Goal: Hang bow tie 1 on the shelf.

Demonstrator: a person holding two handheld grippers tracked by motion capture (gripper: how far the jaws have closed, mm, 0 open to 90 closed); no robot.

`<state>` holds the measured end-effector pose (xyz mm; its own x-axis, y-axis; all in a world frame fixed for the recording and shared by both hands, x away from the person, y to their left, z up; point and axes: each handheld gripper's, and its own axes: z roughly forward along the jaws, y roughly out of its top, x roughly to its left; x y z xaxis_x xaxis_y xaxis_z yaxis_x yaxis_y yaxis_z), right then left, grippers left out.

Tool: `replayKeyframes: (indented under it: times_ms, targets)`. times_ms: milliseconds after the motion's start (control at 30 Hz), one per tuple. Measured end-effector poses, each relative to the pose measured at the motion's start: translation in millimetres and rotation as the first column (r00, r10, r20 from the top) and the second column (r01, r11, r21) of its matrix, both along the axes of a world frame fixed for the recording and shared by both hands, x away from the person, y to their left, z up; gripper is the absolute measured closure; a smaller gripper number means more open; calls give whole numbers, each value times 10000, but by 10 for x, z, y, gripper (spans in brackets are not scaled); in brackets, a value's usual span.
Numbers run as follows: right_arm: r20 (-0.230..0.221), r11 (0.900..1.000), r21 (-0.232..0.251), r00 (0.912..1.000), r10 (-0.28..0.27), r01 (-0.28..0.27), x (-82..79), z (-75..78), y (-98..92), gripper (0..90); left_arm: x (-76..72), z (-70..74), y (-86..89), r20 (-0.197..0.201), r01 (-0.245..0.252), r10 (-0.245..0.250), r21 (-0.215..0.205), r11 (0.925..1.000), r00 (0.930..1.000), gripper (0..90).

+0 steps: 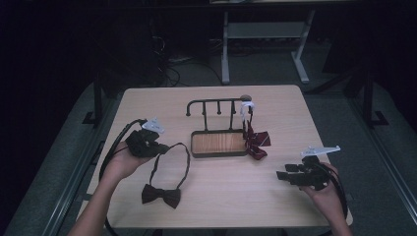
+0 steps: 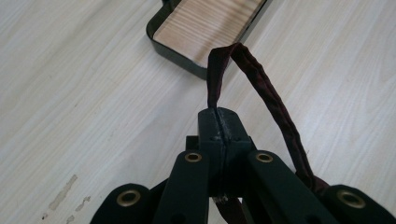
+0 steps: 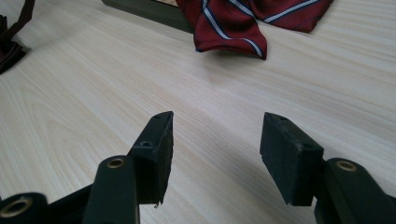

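A dark maroon bow tie lies on the table's front left, its neck strap looping up toward my left gripper. That gripper is shut on the strap, which rises out of the closed jaws and arches toward the stand. A red striped bow tie hangs from the right end of the black rack and drapes over the stand's tray edge. My right gripper hovers low at the front right, open, with bare table between its pads; the striped tie lies ahead of it.
The rack stands on a black tray with a wooden base at the table's middle. The table's edges are close to both hands. A white desk frame stands on the floor beyond.
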<state>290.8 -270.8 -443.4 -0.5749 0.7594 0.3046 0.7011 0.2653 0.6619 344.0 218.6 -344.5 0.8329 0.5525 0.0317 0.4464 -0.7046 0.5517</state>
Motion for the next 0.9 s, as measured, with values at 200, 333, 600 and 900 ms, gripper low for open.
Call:
replayKeyframes:
  times_ms: [200,333,600,900]
  targets:
    - [10,10000,9,10000,-41,41,-6,17,-11,441,-25,57,-12,4,168,-168,-109,9998,9999,896]
    - [-44,10000,-14,10000,-36,36,0,8,-5,441,-42,97,-16,-14,223,-224,-128,9997,9997,897]
    - [-30,10000,-52,10000,-5,5,0,4,18,441,-69,196,-24,159,346,-344,-81,9994,9993,897]
    - [-17,10000,-63,10000,-4,4,-11,10,26,442,-124,319,-44,379,507,-506,-16,9987,9980,897]
